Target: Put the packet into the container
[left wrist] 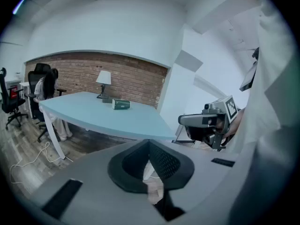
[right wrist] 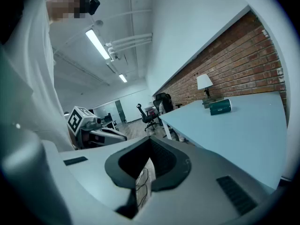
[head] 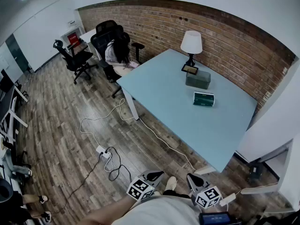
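blue table (head: 178, 121), packet (head: 204, 98) lying near container (head: 197, 79)
left gripper (head: 156, 174) and right gripper (head: 191, 177): jaws pressed together, holding nothing

At six o'clock your shirt (head: 159, 212) hides the rear of the left tongs (head: 156, 175) and right tongs (head: 191, 178); print on the packet (head: 204, 98) is too small to read.
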